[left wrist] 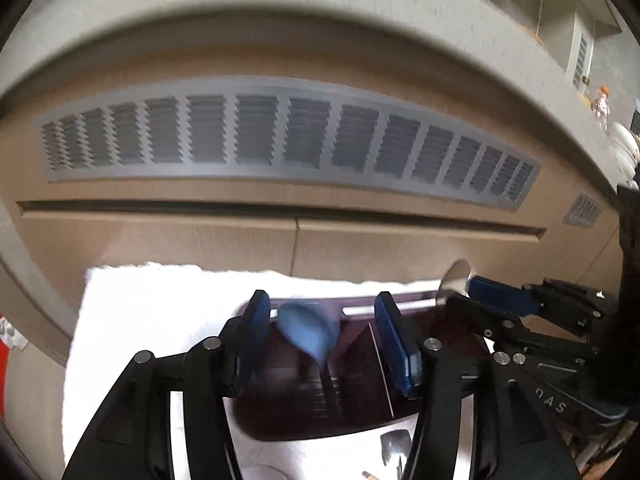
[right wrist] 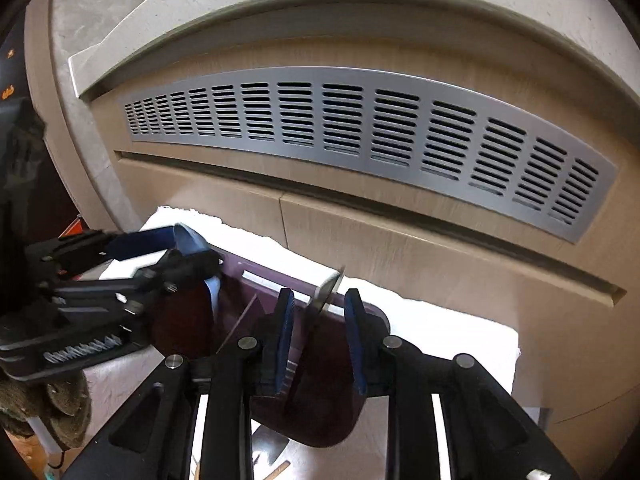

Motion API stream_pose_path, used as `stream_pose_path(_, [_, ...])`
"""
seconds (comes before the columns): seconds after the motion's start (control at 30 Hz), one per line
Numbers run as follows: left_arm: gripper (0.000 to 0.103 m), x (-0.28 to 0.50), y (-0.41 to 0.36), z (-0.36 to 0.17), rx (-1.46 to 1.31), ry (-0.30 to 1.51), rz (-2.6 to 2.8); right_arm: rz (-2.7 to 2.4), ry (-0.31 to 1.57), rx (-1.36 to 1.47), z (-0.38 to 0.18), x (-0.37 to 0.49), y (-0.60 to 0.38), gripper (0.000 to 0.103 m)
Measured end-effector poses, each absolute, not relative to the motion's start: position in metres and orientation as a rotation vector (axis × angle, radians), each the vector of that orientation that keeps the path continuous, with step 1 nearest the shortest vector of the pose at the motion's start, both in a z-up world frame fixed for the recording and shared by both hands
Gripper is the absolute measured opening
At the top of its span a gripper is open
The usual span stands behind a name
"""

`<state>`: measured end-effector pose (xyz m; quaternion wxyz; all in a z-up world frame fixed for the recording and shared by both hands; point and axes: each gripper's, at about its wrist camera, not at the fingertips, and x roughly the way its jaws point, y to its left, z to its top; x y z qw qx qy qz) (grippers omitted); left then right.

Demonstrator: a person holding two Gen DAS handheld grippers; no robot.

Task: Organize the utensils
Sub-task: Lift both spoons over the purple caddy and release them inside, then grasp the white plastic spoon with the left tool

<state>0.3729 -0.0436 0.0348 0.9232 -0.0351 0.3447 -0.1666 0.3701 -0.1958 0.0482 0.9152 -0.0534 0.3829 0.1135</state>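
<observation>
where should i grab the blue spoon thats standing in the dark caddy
Grip the blue spoon on its bowl or the neck just under it, coming from above. It stands bowl up in the dark purple caddy, so the handle is buried inside and only the top sticks out. The left gripper is open with its fingers either side of the bowl; motion blur hides whether they touch.

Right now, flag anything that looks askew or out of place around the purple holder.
Nothing is spilled or broken. Two spoons stand tilted in the purple utensil holder: a blue spoon between the left gripper fingers, blurred, and a metal spoon between the right gripper fingers. Both jaws stand open.
</observation>
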Motion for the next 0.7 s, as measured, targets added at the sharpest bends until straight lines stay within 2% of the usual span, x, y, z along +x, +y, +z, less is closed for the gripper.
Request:
stream_pose_path(0.1, [0.067, 0.354, -0.028, 0.046, -0.094, 0.669, -0.32, 0.231, 0.742, -0.115, 0.058, 0.353, -0.203, 0.026])
stream_pose_path(0.3, [0.067, 0.309, -0.009, 0.033, -0.062, 0.692, -0.273, 0.236, 0.696, -0.136, 0.065, 0.309, -0.21, 0.03])
stream_pose_path(0.7, [0.07, 0.238, 0.02, -0.036, -0.098, 0.851, -0.243, 0.371, 0.846, -0.214, -0.006, 0.24, -0.178, 0.03])
